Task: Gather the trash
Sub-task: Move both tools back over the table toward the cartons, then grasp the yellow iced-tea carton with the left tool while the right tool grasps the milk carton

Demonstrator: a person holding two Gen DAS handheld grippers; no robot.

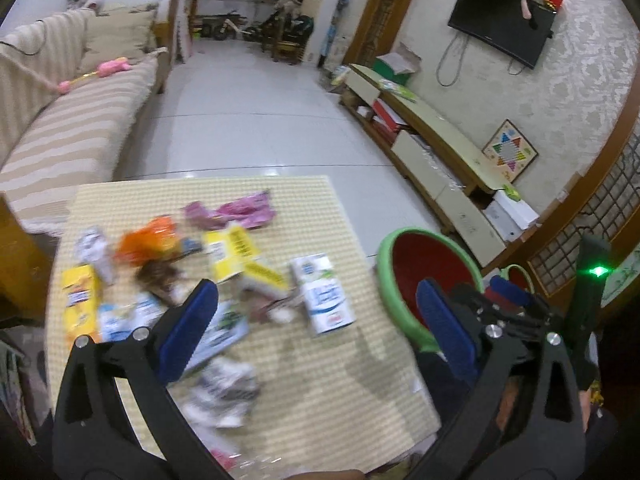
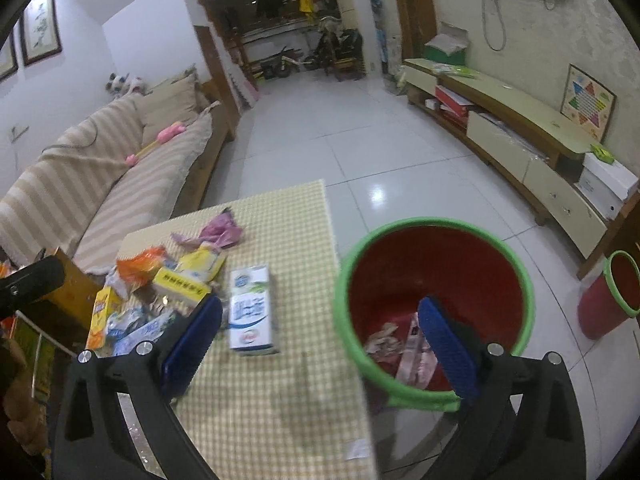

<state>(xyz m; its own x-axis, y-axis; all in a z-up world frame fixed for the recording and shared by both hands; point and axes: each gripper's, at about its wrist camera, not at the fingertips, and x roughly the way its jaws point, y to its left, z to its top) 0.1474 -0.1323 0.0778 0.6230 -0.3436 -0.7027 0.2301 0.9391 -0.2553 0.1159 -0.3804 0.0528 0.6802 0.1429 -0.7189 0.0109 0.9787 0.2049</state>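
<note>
Trash lies on a checked table (image 1: 320, 380): a white milk carton (image 1: 324, 296), yellow boxes (image 1: 232, 252), an orange wrapper (image 1: 148, 240), a pink wrapper (image 1: 240, 210) and crumpled paper (image 1: 224, 392). A red bin with a green rim (image 2: 432, 300) stands at the table's right edge and holds some paper scraps (image 2: 400, 348). My left gripper (image 1: 316, 320) is open and empty above the table, near the carton. My right gripper (image 2: 320, 332) is open and empty, its left finger by the milk carton (image 2: 252, 312), its right finger over the bin. The right gripper also shows in the left wrist view (image 1: 508, 292).
A striped sofa (image 2: 100, 184) runs along the left. A low TV cabinet (image 2: 520, 132) lines the right wall. A second red bin (image 2: 608, 296) stands on the tiled floor at the right. A wooden cabinet (image 1: 16, 264) is left of the table.
</note>
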